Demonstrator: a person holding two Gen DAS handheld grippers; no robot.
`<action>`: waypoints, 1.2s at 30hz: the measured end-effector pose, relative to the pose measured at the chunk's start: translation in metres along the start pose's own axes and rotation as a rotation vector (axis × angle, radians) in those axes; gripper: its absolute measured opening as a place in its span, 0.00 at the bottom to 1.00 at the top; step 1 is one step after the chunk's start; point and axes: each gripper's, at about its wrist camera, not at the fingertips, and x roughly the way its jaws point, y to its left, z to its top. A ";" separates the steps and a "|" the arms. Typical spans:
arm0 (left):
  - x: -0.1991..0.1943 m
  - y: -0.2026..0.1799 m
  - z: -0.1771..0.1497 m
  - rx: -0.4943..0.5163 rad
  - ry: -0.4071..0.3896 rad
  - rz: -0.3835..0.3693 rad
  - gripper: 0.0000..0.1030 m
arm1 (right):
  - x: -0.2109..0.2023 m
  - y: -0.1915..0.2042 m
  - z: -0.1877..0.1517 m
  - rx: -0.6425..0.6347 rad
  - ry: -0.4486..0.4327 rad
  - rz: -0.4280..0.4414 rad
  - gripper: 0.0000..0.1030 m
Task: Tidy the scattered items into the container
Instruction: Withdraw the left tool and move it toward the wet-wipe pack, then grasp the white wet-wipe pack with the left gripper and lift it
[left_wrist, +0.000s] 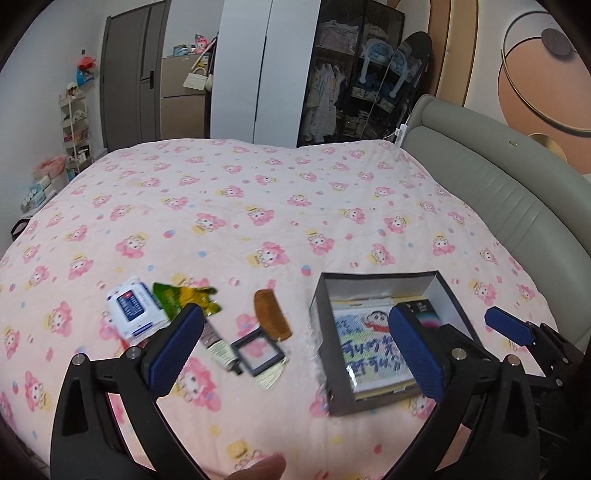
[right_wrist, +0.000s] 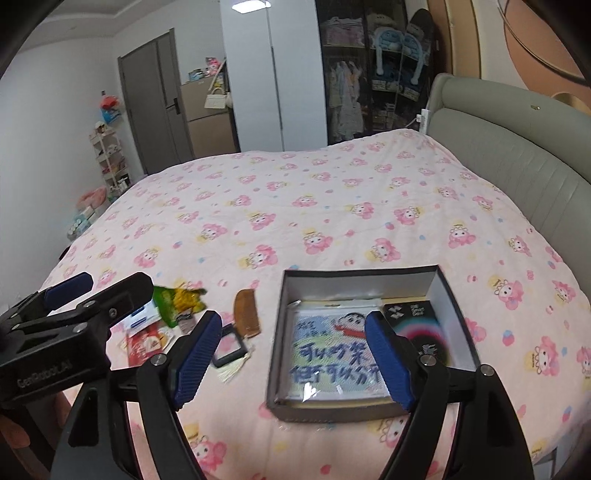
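A dark open box (left_wrist: 448, 295) (right_wrist: 454, 306) lies on the pink bed, holding a cartoon picture pack (left_wrist: 373, 347) (right_wrist: 332, 354) and a black card (right_wrist: 417, 325). Left of it lie a wooden comb (left_wrist: 271, 312) (right_wrist: 245, 312), a black framed compact (left_wrist: 258, 350) (right_wrist: 229, 349), a tube (left_wrist: 218, 347), a white wipes pack (left_wrist: 135, 308) and a green-yellow packet (left_wrist: 184, 297) (right_wrist: 179, 301). My left gripper (left_wrist: 295, 350) is open and empty above the scattered items. My right gripper (right_wrist: 291, 360) is open and empty over the box's left part.
A grey padded headboard (left_wrist: 498, 206) runs along the bed's right side. Wardrobes, a shelf rack (left_wrist: 75, 125) and a door stand beyond the bed. A red packet (right_wrist: 146, 341) lies by the wipes.
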 end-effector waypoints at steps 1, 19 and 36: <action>-0.005 0.003 -0.004 0.000 -0.002 0.004 0.98 | -0.002 0.004 -0.003 -0.005 0.000 0.008 0.76; -0.054 0.146 -0.061 -0.201 0.027 0.158 0.99 | 0.044 0.140 -0.029 -0.230 0.089 0.254 0.76; 0.088 0.288 -0.093 -0.659 0.227 0.134 0.60 | 0.189 0.201 -0.046 -0.306 0.273 0.279 0.54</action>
